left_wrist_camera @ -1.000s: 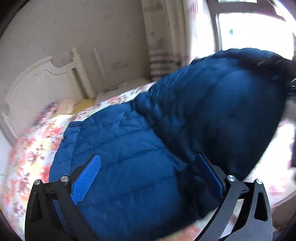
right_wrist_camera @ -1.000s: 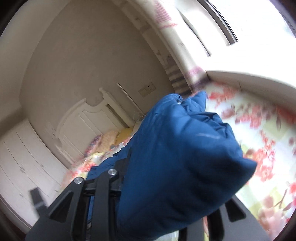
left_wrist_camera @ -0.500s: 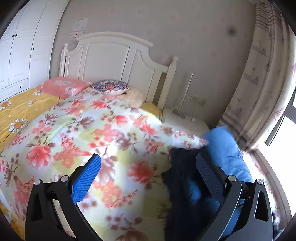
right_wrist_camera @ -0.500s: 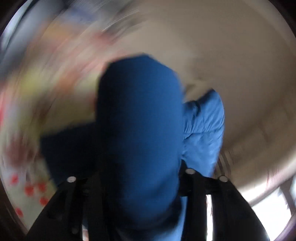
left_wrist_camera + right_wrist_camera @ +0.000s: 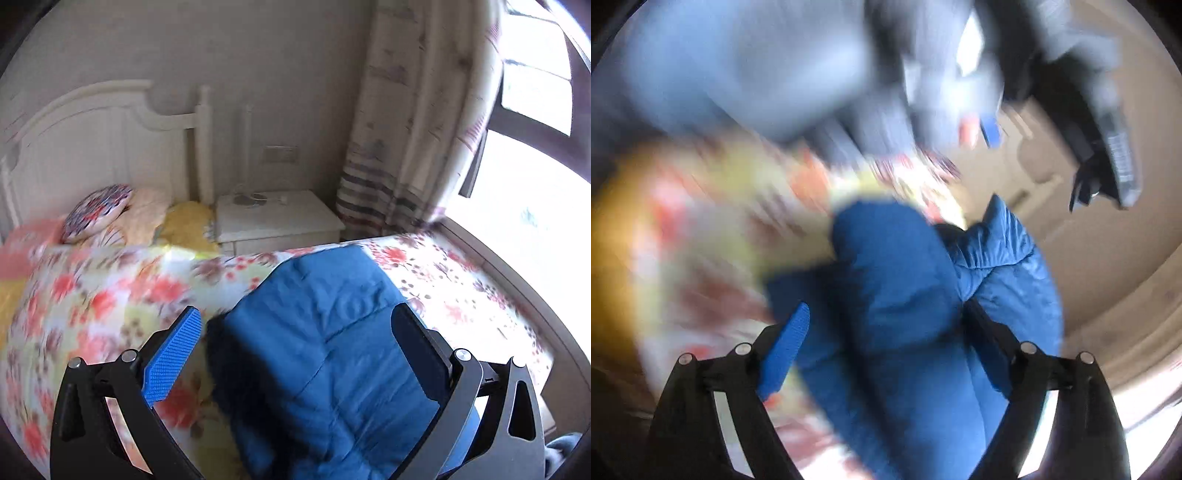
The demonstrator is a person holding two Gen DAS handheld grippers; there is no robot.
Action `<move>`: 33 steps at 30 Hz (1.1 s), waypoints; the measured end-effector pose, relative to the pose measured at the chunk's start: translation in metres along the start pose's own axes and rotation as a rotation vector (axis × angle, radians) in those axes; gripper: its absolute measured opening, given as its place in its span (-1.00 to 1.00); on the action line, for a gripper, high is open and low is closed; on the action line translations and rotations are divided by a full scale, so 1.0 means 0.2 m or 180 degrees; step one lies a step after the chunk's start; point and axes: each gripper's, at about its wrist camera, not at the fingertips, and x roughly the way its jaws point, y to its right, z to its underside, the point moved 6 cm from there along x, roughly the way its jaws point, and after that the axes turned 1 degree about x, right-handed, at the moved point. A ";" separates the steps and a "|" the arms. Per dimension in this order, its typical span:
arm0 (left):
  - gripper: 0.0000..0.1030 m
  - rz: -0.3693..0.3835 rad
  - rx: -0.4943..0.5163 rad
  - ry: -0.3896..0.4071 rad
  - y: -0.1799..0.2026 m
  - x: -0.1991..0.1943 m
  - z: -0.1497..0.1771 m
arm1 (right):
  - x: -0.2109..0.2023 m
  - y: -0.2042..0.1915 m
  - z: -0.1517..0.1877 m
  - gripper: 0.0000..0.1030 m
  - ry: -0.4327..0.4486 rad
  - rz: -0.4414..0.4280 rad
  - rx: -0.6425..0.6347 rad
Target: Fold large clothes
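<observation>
A blue quilted puffer jacket [image 5: 332, 354] lies on the floral bedspread [image 5: 103, 302] near the bed's right edge. My left gripper [image 5: 295, 350] is open above it, the jacket showing between the two fingers; the left pad [image 5: 173, 358] hangs over the bedspread. In the blurred right wrist view the jacket [image 5: 905, 314] bulges up between the wide-apart fingers of my right gripper [image 5: 890, 350]. The fabric lies against the right finger; I cannot tell whether it is held.
A white headboard [image 5: 92, 147] and pillows [image 5: 99, 210] stand at the back left. A white nightstand [image 5: 277, 221] sits beside the bed, a striped curtain [image 5: 406, 147] and bright window [image 5: 535, 129] to the right. A blurred grey-clad person [image 5: 757, 66] fills the right view's top.
My left gripper let the jacket go and swung round to face the headboard. My right gripper spun round fast with the jacket and its fingers have spread apart.
</observation>
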 end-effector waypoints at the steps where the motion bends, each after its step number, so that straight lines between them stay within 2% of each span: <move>1: 0.91 0.0010 0.0130 -0.0026 0.05 0.03 -0.04 | -0.06 0.05 0.00 0.60 0.0100 -0.0118 0.0210; 3: 0.91 0.0062 0.0303 -0.0071 0.12 0.11 -0.09 | -0.15 0.18 -0.01 0.28 0.0267 -0.0208 0.0572; 4: 0.91 0.0057 0.0371 -0.0105 0.15 0.16 -0.11 | -0.13 0.25 -0.02 -0.04 0.0289 -0.0165 0.0703; 5: 0.91 0.0004 0.0437 -0.0158 0.16 0.22 -0.11 | -0.09 0.31 -0.05 -0.19 0.0260 -0.0112 0.0768; 7: 0.91 -0.0156 0.0519 -0.0344 0.13 0.36 -0.10 | 0.00 0.33 -0.07 -0.26 0.0198 -0.0131 0.0790; 9: 0.91 -0.0285 0.0498 -0.0513 0.06 0.48 -0.05 | 0.10 0.25 -0.12 -0.27 0.0111 -0.0236 0.0711; 11: 0.91 -0.0581 0.0496 -0.0729 -0.08 0.60 0.04 | 0.21 0.16 -0.14 -0.31 -0.0052 -0.0261 0.0525; 13: 0.91 -0.0605 0.0449 -0.0941 -0.17 0.68 0.16 | 0.41 0.08 -0.07 -0.35 -0.0423 -0.0230 0.0405; 14: 0.91 -0.0513 0.0368 -0.1003 -0.21 0.72 0.24 | 0.46 0.05 -0.03 -0.35 -0.0498 -0.0193 0.0354; 17: 0.91 -0.0198 -0.0066 -0.0974 -0.30 0.75 0.35 | 0.53 -0.02 0.04 -0.34 -0.0519 -0.0045 0.0169; 22: 0.91 -0.0247 -0.0091 -0.0877 -0.29 0.78 0.39 | 0.55 -0.05 0.03 -0.34 -0.0671 -0.0028 0.0098; 28: 0.91 -0.0016 -0.0445 -0.0718 -0.36 0.77 0.45 | 0.55 0.00 -0.04 -0.34 -0.0596 -0.0059 0.0186; 33: 0.91 -0.0042 -0.0469 -0.0718 -0.36 0.77 0.45 | 0.55 0.02 -0.04 -0.34 -0.0513 -0.0160 0.0301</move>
